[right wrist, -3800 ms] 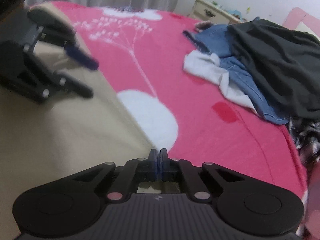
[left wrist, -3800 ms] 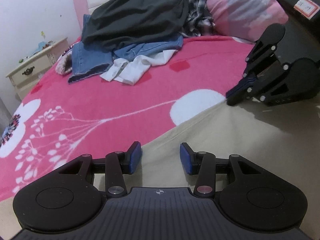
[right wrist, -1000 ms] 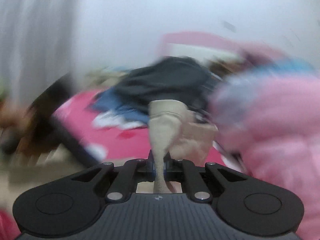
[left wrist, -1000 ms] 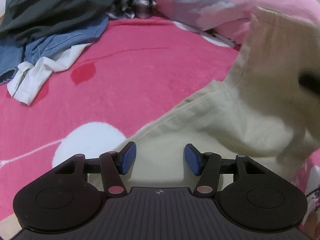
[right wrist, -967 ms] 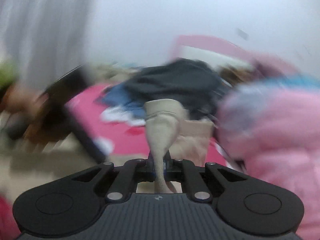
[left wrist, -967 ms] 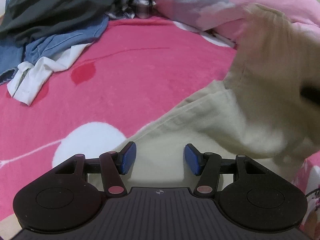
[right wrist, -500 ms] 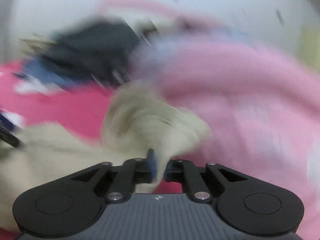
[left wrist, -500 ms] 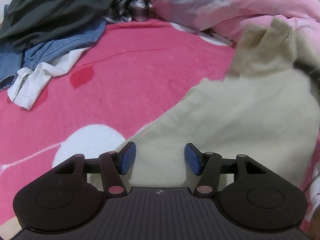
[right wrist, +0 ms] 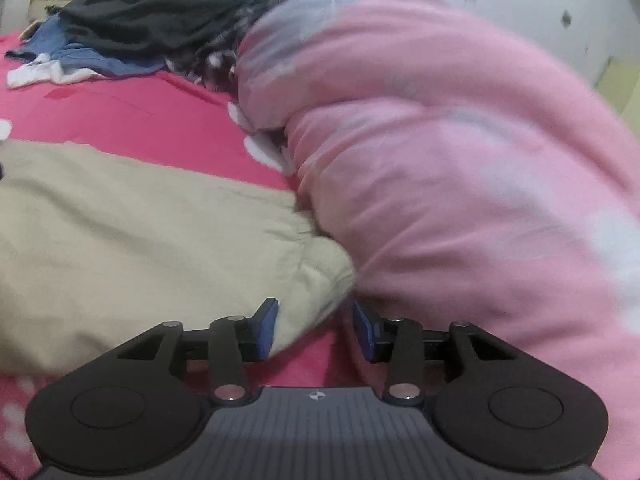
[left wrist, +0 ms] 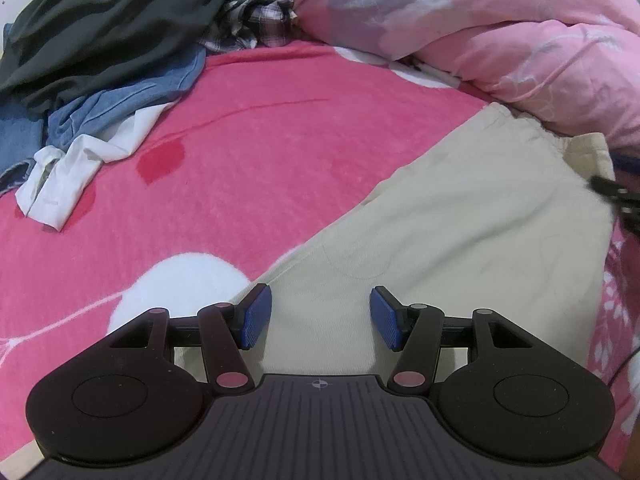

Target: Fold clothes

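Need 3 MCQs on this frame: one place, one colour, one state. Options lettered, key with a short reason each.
1. Where does the beige cotton garment lie?
A. flat on the pink floral blanket
B. on the cream nightstand
C. on top of the clothes pile

2. What colour is the top garment of the clothes pile?
A. white
B. dark grey
C. red

3. How do the jaws of the right gripper stand?
A. shut on the beige garment
B. shut on nothing
C. apart, pads off the cloth

Key:
1 A: it is spread on the blanket, its far edge against the pink quilt.
2 B: the dark grey garment covers the blue denim and white shirt.
3 C: the jaws have just been opening; the garment's corner lies between the blue pads, unpinched.
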Demonstrator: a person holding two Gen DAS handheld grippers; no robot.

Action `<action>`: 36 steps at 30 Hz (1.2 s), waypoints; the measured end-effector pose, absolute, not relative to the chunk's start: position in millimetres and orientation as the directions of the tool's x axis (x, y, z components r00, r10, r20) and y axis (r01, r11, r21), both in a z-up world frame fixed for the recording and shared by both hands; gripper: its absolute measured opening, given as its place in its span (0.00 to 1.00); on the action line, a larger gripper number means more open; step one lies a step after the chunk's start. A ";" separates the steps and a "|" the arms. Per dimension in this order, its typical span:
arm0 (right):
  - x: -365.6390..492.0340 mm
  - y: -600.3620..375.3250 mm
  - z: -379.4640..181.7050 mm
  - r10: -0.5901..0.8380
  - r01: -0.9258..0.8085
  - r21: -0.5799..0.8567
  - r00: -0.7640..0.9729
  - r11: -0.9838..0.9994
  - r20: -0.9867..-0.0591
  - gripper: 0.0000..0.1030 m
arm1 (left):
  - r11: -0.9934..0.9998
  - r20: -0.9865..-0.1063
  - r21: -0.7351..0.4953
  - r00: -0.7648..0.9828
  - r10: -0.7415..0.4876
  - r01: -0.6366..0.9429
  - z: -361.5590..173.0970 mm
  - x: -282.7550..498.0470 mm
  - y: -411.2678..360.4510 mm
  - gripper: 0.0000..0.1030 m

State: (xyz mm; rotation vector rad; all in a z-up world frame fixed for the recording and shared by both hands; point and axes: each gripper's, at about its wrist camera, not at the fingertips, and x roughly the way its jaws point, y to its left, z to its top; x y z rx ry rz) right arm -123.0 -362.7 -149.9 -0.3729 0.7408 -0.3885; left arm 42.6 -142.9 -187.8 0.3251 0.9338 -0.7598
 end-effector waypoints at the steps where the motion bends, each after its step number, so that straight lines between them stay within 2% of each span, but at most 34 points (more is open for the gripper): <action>1: -130.5 -359.2 -144.3 -0.476 0.210 -0.478 0.688 0.853 -0.548 0.46 | 0.699 -0.818 -0.063 0.364 -0.445 0.712 -188.0 42.5 -143.0 0.54; 4: -138.8 -350.8 -119.1 -0.414 0.181 -0.469 0.785 0.864 -0.460 0.47 | 0.695 -0.818 -0.060 0.364 -0.445 0.716 -188.2 43.1 -143.6 0.55; 6: -123.7 -345.6 -105.9 -0.328 0.091 -0.482 0.839 0.871 -0.434 0.47 | 0.693 -0.819 -0.056 0.364 -0.444 0.719 -188.3 43.5 -144.3 0.55; 8: -93.3 -345.4 -98.8 -0.214 -0.046 -0.470 0.848 0.881 -0.485 0.47 | 0.691 -0.820 -0.053 0.364 -0.443 0.721 -188.0 43.4 -144.5 0.55; 10: -57.7 -350.3 -98.8 -0.105 -0.186 -0.425 0.813 0.886 -0.573 0.46 | 0.690 -0.820 -0.051 0.364 -0.441 0.722 -187.4 43.1 -144.5 0.55; 16: 24.2 -363.4 -130.2 0.078 -0.557 -0.312 0.567 0.770 -0.820 0.39 | 0.680 -0.818 -0.039 0.367 -0.442 0.732 -187.6 41.1 -142.9 0.55; 20: 42.0 -364.7 -149.4 0.077 -0.679 -0.292 0.458 0.674 -0.886 0.39 | 0.668 -0.816 -0.036 0.364 -0.449 0.743 -187.8 41.7 -142.6 0.55; 25: 57.4 -366.9 -158.8 0.107 -0.718 -0.203 0.361 0.666 -0.926 0.36 | 0.652 -0.810 -0.035 0.361 -0.463 0.757 -188.5 41.1 -140.1 0.55; 26: 55.8 -365.6 -158.8 0.109 -0.725 -0.200 0.355 0.659 -0.929 0.28 | 0.650 -0.808 -0.035 0.361 -0.465 0.759 -188.6 41.0 -139.7 0.55; 28: 51.5 -360.1 -158.8 0.096 -0.741 -0.221 0.360 0.635 -0.928 0.19 | 0.649 -0.806 -0.036 0.361 -0.469 0.760 -188.9 40.9 -139.0 0.55; 30: 43.4 -353.6 -160.5 0.067 -0.757 -0.270 0.381 0.595 -0.922 0.05 | 0.646 -0.805 -0.034 0.363 -0.470 0.763 -189.0 40.3 -138.5 0.55; 36: 21.3 -343.4 -146.6 0.006 -0.724 -0.458 0.538 0.516 -0.843 0.02 | 0.644 -0.805 -0.032 0.362 -0.470 0.764 -188.8 40.0 -138.2 0.55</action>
